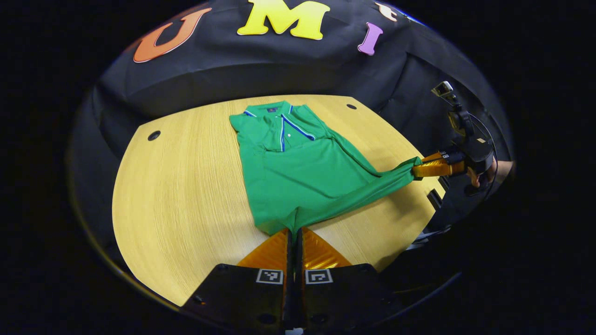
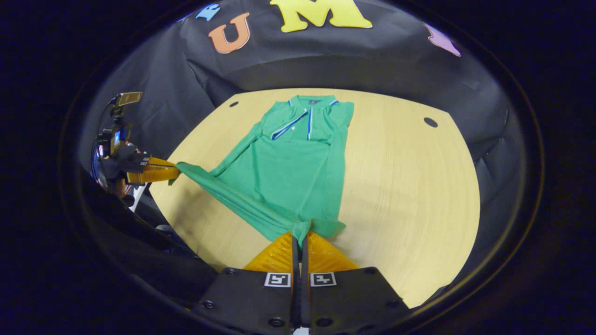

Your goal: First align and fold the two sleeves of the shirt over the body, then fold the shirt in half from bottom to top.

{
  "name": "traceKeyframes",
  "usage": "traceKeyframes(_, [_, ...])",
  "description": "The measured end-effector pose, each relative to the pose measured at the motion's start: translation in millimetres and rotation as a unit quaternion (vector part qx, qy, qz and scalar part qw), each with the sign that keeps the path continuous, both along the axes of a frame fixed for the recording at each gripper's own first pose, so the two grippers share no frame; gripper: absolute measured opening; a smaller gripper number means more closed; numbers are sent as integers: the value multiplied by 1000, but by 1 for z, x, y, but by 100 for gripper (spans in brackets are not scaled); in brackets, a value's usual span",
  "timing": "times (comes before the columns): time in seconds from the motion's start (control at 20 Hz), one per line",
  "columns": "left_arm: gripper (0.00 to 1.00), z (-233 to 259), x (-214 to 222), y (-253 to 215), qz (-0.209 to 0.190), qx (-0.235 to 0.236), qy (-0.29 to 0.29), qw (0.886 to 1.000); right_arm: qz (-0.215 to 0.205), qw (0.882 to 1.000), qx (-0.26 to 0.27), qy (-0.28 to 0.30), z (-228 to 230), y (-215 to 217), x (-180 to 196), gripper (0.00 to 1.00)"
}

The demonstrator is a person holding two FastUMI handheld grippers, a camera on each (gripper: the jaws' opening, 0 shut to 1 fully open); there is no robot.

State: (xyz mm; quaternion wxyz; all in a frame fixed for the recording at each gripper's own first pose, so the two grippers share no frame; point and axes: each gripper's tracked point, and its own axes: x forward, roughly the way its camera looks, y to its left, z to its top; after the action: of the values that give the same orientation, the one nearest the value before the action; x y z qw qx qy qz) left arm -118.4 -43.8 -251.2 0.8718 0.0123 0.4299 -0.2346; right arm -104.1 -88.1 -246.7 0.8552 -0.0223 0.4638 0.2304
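A green polo shirt (image 1: 298, 172) is seen laid collar-away on a round wooden table (image 1: 186, 195), its sleeves already folded over the body. In the left gripper view, the left gripper (image 1: 294, 231) is closed on one bottom corner of the hem at the table's near edge, fabric pinched between both fingers. The right gripper (image 1: 416, 168) is seen at the table's far right side, where the other hem corner is clamped and the cloth drawn taut between the two. In the right gripper view, the hem is bunched at that gripper's closed tips (image 2: 300, 236). A hand (image 1: 484, 174), apparently on the right gripper's handle, is partly visible in dim light.
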Motion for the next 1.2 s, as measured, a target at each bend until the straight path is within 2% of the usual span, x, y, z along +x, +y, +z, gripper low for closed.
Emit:
traceKeyframes(0.35, [4,43,46,-3,-1,-4,-46,999,-34,998,39,-19,38,6,42,0])
traceKeyframes(0.55, [4,58,71,-9,4,-17,-54,998,-50,996,49,-52,67,2,76,1])
traceKeyframes(0.85, [4,86,118,-2,5,-6,-96,995,-47,993,63,-82,98,13,115,1])
traceKeyframes(0.9, [3,91,126,-2,7,-7,-102,995,-47,993,67,-88,103,16,123,5])
traceKeyframes(0.95, [4,96,133,-1,9,-8,-108,994,-46,992,69,-94,109,18,132,1])
traceKeyframes(1.2, [3,118,172,7,24,-7,-128,991,-42,988,79,-125,138,28,173,0])
